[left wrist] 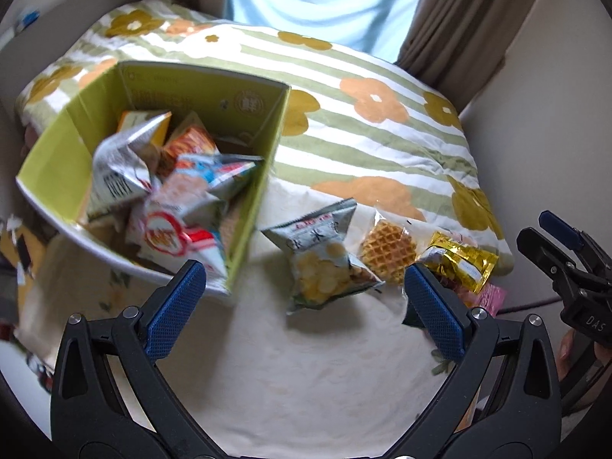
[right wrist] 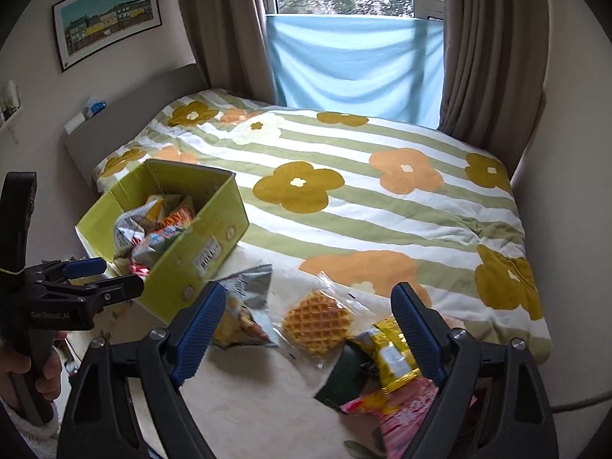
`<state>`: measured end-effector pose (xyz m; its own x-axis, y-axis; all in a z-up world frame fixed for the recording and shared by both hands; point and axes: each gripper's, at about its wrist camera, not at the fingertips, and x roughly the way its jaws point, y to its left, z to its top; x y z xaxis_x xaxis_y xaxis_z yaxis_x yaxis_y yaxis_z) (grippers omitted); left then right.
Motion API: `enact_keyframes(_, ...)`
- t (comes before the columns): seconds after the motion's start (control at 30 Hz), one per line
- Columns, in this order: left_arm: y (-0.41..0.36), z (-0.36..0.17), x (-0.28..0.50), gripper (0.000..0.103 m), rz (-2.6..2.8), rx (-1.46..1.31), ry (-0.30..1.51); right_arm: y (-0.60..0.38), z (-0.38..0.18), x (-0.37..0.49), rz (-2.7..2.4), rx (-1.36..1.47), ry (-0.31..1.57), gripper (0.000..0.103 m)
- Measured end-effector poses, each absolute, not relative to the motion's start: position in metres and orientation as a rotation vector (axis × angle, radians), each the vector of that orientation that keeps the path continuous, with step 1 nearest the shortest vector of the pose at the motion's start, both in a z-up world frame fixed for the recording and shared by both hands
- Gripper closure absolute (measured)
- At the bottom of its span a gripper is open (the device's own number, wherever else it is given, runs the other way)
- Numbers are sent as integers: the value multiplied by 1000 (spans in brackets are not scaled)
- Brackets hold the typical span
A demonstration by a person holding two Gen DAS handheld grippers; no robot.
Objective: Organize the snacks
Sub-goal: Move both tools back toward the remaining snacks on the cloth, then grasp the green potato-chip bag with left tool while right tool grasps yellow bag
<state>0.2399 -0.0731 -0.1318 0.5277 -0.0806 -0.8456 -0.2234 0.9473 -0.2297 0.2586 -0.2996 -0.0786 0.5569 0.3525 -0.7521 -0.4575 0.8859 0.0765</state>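
Note:
A green cardboard box (left wrist: 69, 153) (right wrist: 214, 225) sits on the bed, holding several snack bags (left wrist: 168, 191). Loose on the cream cloth lie a grey chip bag (left wrist: 325, 264) (right wrist: 248, 306), a wrapped waffle (left wrist: 388, 250) (right wrist: 317, 323), a gold packet (left wrist: 459, 264) (right wrist: 394, 355), a dark green packet (right wrist: 348, 378) and a pink packet (left wrist: 489, 298) (right wrist: 401, 417). My left gripper (left wrist: 302, 302) (right wrist: 103, 273) is open and empty, just in front of the box and the chip bag. My right gripper (right wrist: 310, 329) (left wrist: 550, 237) is open and empty above the waffle.
The bed has a striped flower duvet (right wrist: 344, 199) behind the cream cloth (left wrist: 306, 363). A headboard (right wrist: 126, 122) stands at the left, curtains (right wrist: 489, 57) and a window at the back. A wall (right wrist: 566, 267) borders the bed's right side.

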Motion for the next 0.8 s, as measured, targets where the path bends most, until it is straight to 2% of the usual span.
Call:
enact_keyframes(0.4, -129, -215, 263, 0, 198, -429, 1073, -345, -143, 300, 520, -216, 932, 17)
enact_keyframes(0.8, -130, -262, 298, 0, 328, -446, 1072, -357, -202, 318, 571, -305, 1066, 17)
